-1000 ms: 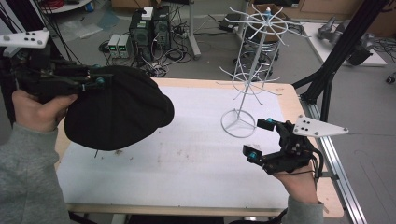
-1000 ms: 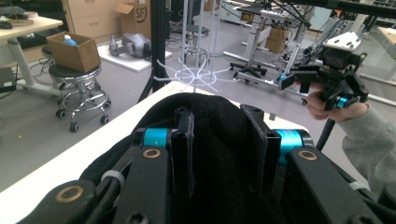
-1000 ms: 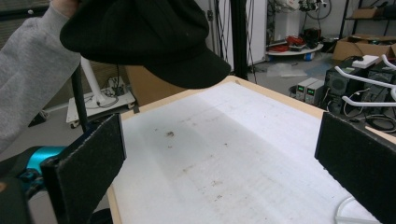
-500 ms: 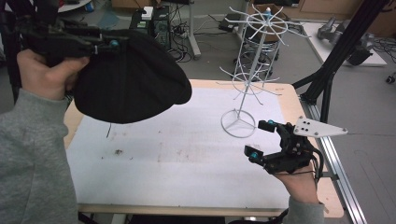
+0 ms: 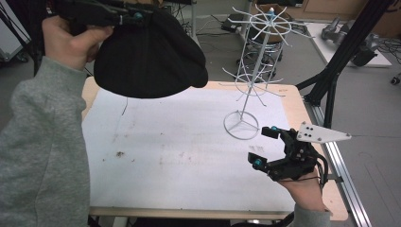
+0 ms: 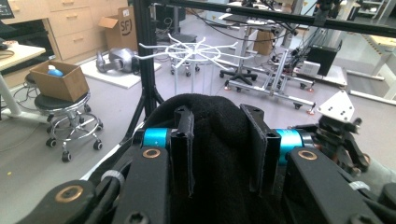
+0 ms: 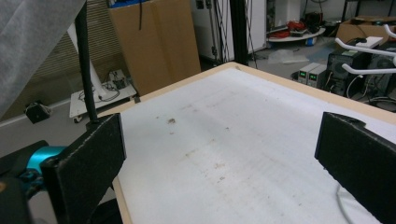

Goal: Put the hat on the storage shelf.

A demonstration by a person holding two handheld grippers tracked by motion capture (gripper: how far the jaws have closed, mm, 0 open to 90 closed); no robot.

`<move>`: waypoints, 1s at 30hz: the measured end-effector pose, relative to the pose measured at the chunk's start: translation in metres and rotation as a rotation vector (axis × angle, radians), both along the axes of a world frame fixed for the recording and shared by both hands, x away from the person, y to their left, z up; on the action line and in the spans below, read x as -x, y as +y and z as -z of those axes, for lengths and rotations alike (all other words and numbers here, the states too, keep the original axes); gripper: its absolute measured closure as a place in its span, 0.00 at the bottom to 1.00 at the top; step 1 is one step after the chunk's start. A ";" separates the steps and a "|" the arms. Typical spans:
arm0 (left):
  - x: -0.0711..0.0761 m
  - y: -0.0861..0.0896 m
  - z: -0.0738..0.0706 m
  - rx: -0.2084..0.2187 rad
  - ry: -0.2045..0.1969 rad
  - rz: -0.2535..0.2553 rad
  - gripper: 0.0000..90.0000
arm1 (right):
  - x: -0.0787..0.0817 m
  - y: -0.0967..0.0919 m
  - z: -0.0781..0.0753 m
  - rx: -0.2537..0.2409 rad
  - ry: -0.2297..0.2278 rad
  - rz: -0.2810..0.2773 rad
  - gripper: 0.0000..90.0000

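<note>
high view: your left gripper (image 5: 124,15) sits at the top left corner, up off the table, jaws clamped on the rim of a black hat (image 5: 150,59). hat hangs below the jaws, clear of the white mat (image 5: 179,151), over its far left corner. your left hand (image 5: 71,42) wraps the gripper body, grey sleeve (image 5: 42,156) runs down the left edge. white wire rack (image 5: 257,61) stands upright on its ring base at the far right part of the mat, well apart from the hat. your right gripper (image 5: 259,147) rests low at the near right, just beside the rack's base ring, jaws spread wide with nothing between them, grey three-cornered plate (image 5: 323,134) on top.

left gripper view: both black jaws pinch a fold of the black hat (image 6: 219,140), fabric bunched between the pads and filling the gap. wire rack's top arms (image 6: 191,49) show beyond the hat. your right gripper (image 6: 343,135) and its plate sit farther off at the right.

right gripper view: two black jaws stand far apart at left and right edges, bare mat (image 7: 224,140) between them, nothing held. table's wooden edge (image 7: 177,88) runs along the far side. two white rack arms (image 7: 369,58) poke in at the upper right. grey sleeve (image 7: 32,42) at top left.
</note>
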State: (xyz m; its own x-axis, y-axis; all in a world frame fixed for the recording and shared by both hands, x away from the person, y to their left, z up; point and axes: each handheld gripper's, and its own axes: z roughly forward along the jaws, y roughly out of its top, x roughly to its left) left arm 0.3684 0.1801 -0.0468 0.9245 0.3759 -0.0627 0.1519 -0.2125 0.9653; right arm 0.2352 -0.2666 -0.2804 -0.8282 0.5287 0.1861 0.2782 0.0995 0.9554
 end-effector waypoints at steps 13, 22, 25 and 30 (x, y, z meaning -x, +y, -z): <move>-0.032 -0.022 -0.029 -0.014 -0.023 -0.021 0.74 | -0.001 0.014 0.011 0.057 0.033 -0.023 0.01; -0.056 -0.030 -0.044 0.022 -0.028 -0.044 0.74 | 0.006 0.018 0.013 0.086 0.039 -0.042 0.01; -0.059 -0.030 -0.050 0.013 -0.041 -0.066 0.74 | 0.008 0.016 0.013 0.085 0.038 -0.032 0.01; -0.068 -0.024 -0.058 0.030 -0.049 -0.095 0.74 | 0.012 0.009 0.011 0.073 0.033 -0.021 0.01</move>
